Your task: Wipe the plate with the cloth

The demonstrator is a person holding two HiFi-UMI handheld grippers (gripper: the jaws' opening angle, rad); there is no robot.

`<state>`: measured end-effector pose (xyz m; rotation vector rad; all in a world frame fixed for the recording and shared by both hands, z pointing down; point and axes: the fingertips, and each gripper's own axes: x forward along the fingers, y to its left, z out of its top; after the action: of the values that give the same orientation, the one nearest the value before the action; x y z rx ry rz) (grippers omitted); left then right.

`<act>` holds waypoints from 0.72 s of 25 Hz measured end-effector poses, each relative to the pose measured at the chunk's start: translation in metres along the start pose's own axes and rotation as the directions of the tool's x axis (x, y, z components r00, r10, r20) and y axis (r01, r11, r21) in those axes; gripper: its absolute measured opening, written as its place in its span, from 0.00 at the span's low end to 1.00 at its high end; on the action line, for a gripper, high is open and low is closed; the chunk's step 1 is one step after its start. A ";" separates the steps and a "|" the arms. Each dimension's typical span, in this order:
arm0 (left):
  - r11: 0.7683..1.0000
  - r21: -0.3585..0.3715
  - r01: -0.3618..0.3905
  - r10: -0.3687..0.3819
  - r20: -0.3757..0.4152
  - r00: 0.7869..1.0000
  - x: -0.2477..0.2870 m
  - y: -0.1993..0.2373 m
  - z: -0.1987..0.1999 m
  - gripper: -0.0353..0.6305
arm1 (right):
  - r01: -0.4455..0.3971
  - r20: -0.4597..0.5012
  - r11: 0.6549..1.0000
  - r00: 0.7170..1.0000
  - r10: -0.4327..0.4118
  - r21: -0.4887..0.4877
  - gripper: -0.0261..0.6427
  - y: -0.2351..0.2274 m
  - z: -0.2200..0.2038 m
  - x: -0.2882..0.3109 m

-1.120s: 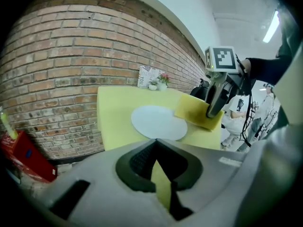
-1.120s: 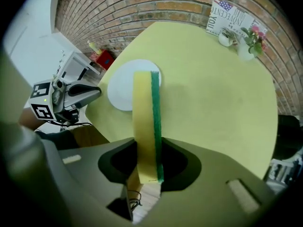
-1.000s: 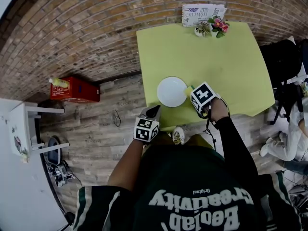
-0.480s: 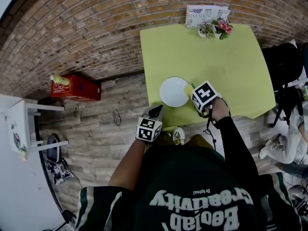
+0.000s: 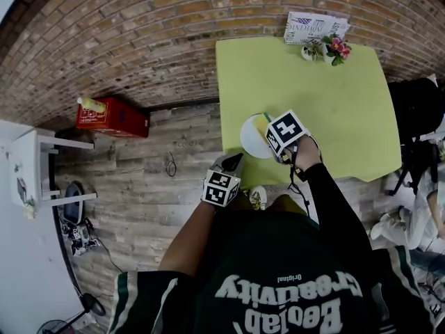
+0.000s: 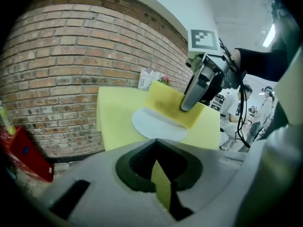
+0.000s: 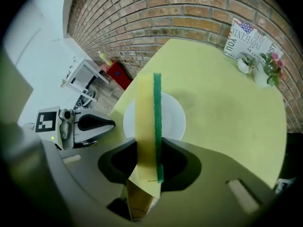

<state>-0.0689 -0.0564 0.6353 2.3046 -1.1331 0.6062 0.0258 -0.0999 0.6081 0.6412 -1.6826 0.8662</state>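
Table [image 5: 334,103]: yellow-green, its far edge against a brick wall [image 5: 139,33].
Far edge: a printed card [image 5: 314,26] leans on the wall near the far right corner, with a small pot of flowers [image 5: 334,49] just in front of it, well apart from the plate.
Floor, left of the table: a red box [image 5: 111,117] against the wall, a white shelf unit [image 5: 28,179], and a loose cable [image 5: 170,165].
Right of the table: a seated person [image 5: 417,221], only partly in view.
Plate [image 5: 252,136]: white and round, flat on the table beside its left edge, toward the near left corner. In the head view the right gripper covers its right part.
Right gripper [image 5: 272,139]: clenched on the cloth [image 7: 147,126]. The black-sleeved arm reaches across the table's near edge, and the jaws point out over the plate.
Cloth: yellow with a green strip along one face. It is held edge-on, its long axis running straight out from the jaws over the plate's right part. Contact with the plate cannot be made out.
Left gripper [image 5: 231,163]: jaws drawn together, nothing held. It hangs off the table by the near left corner on a bare forearm and points toward the plate.
Shoe [image 5: 258,197]: on the floor below the near edge.
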 end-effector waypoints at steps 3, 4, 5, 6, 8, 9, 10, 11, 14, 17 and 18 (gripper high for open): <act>1.000 -0.014 0.006 -0.006 -0.016 1.000 0.001 0.001 0.000 0.06 | -0.019 -0.011 1.000 1.000 0.018 -0.021 0.24 0.011 0.013 0.007; 1.000 -0.018 0.008 -0.009 -0.020 1.000 0.001 0.001 0.000 0.06 | -0.022 -0.015 0.999 1.000 0.021 -0.029 0.24 0.014 0.017 0.009; 1.000 -0.023 0.010 -0.011 -0.024 1.000 0.001 0.001 0.000 0.06 | -0.023 -0.018 0.999 1.000 0.023 -0.037 0.24 0.017 0.021 0.012; 0.999 -0.030 0.012 -0.013 -0.026 1.000 0.001 0.001 0.000 0.06 | -0.023 -0.017 0.999 1.000 0.022 -0.042 0.24 0.019 0.024 0.014; 0.999 -0.042 0.016 -0.017 -0.029 0.999 0.001 0.002 -0.001 0.06 | -0.017 -0.014 0.999 1.000 0.017 -0.047 0.24 0.023 0.031 0.019; 0.999 -0.045 0.018 -0.020 -0.029 0.999 0.002 0.003 0.000 0.06 | -0.014 -0.017 0.999 1.000 0.013 -0.053 0.24 0.024 0.034 0.021; 0.999 -0.047 0.021 -0.022 -0.030 0.999 0.003 0.003 0.000 0.06 | -0.010 -0.023 0.998 1.000 0.008 -0.062 0.24 0.025 0.036 0.024; 0.999 -0.047 0.023 -0.025 -0.031 0.999 0.003 0.004 0.000 0.06 | -0.005 -0.030 0.997 1.000 0.003 -0.072 0.24 0.026 0.037 0.026; 0.998 -0.051 0.028 -0.030 -0.037 0.999 0.004 0.004 -0.002 0.06 | -0.002 -0.049 0.997 0.999 -0.002 -0.081 0.24 0.027 0.038 0.030; 0.998 -0.057 0.028 -0.031 -0.040 0.999 0.003 0.005 -0.002 0.06 | 0.000 -0.053 0.997 0.999 -0.004 -0.072 0.24 0.025 0.038 0.029; 0.998 -0.059 0.028 -0.030 -0.042 0.999 0.003 0.005 -0.002 0.06 | 0.002 -0.053 0.998 0.999 -0.006 -0.068 0.24 0.023 0.038 0.029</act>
<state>-0.0718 -0.0601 0.6402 2.2442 -1.0813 0.6007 -0.0216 -0.1163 0.6247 0.5705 -1.6550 0.8136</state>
